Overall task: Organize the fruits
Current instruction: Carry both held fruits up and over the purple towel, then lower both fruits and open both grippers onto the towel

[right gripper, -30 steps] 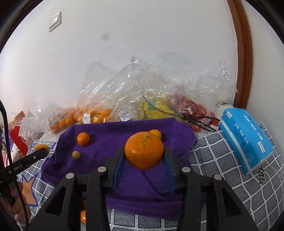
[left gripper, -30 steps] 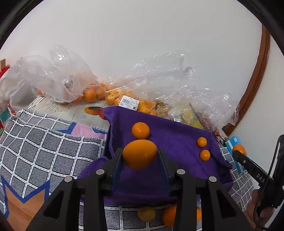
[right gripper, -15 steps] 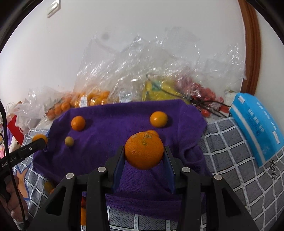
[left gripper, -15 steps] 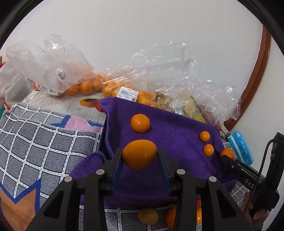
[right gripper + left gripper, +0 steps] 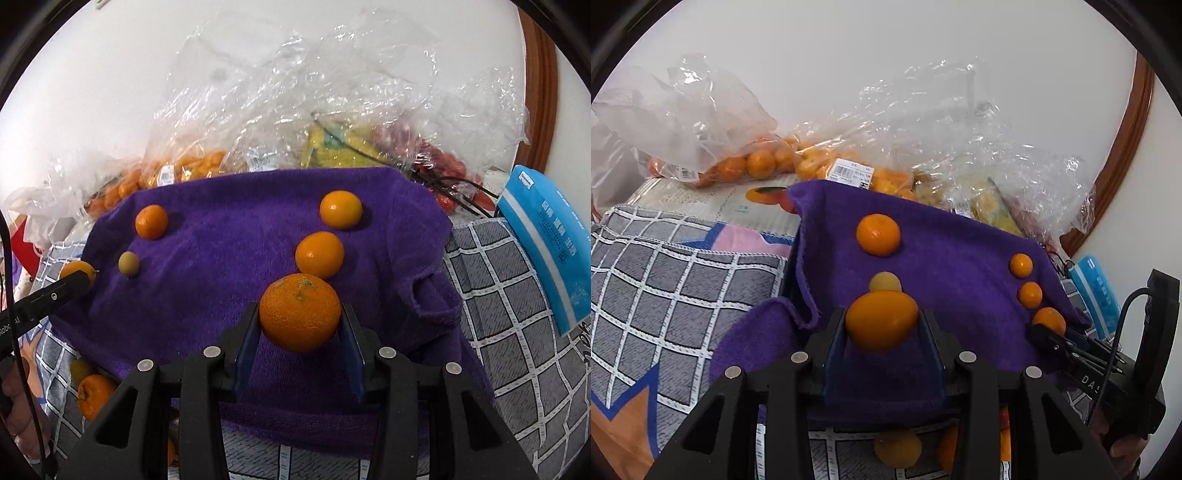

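Over purple towel (image 5: 229, 266), right gripper (image 5: 300, 325) grips big orange (image 5: 300, 312); left gripper (image 5: 882, 325) grips smooth orange (image 5: 882, 319); mandarin (image 5: 878, 234) at 12 o'clock.

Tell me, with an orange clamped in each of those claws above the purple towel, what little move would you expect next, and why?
Probably lowering the right gripper a bit further and setting its orange down on the purple towel, just below the two oranges already lined up there. It is held above bare towel. The left gripper likewise holds its orange by a small yellowish fruit.
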